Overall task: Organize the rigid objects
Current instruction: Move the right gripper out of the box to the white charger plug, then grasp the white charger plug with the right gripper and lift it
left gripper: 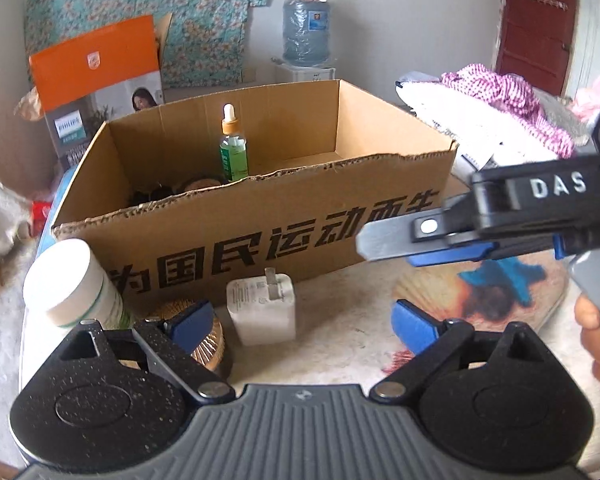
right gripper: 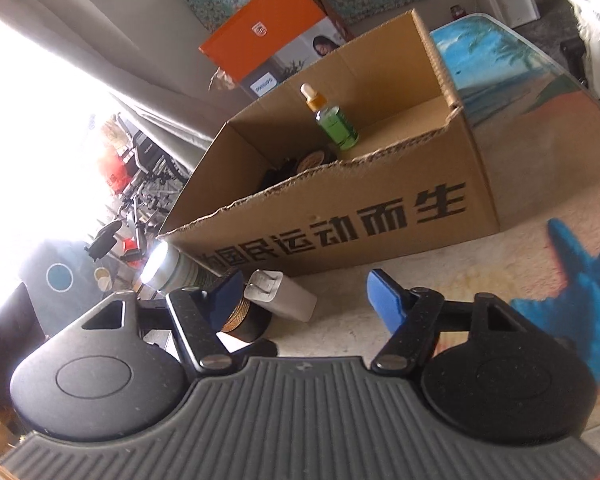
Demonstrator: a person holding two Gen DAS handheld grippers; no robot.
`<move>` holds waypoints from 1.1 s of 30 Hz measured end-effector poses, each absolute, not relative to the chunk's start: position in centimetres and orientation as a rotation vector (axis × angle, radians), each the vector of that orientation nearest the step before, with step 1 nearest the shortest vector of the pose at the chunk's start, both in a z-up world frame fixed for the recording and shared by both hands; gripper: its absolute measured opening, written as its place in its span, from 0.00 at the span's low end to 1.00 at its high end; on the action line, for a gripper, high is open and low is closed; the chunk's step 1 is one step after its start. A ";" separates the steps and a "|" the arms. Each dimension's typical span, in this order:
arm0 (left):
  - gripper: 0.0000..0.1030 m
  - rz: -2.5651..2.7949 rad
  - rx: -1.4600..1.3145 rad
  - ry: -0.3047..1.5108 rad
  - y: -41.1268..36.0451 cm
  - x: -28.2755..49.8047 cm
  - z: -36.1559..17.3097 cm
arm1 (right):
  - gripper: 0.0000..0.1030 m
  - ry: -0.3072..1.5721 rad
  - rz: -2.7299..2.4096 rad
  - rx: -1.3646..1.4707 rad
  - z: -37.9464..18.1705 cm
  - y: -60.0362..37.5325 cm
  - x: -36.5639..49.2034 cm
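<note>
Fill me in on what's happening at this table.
A person holds a two-finger gripper in each hand, sorting items into a cardboard box. A green dropper bottle already stands inside. A white charger, a white-lidded jar and a round gold-rimmed tin still wait outside. The left gripper and right gripper are both open, holding nothing.

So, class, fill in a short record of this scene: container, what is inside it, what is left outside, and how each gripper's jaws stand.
container: cardboard box, open top
inside: green dropper bottle, upright; dark round items, unclear
outside, in front: white charger, white-lidded jar, gold-ribbed round tin
left gripper: jaws open, empty
right gripper: jaws open, empty
</note>
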State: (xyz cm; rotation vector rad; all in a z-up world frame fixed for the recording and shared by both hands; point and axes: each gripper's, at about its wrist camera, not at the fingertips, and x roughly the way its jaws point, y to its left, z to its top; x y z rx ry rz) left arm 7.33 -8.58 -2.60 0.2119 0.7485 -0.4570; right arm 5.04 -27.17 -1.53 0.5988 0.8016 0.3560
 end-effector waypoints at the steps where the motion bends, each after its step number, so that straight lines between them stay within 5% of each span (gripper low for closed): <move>1: 0.93 -0.451 0.229 0.739 -8.7 7.5 -2.8 | 0.57 0.809 0.367 0.601 -1.8 -26.8 5.4; 9: 0.80 -0.441 0.285 0.762 -9.5 9.6 -4.3 | 0.43 0.864 0.454 0.610 -3.3 -24.4 9.0; 33: 0.79 -0.647 0.183 0.817 -12.3 7.7 -4.7 | 0.44 0.934 0.388 0.662 -5.5 -27.4 7.2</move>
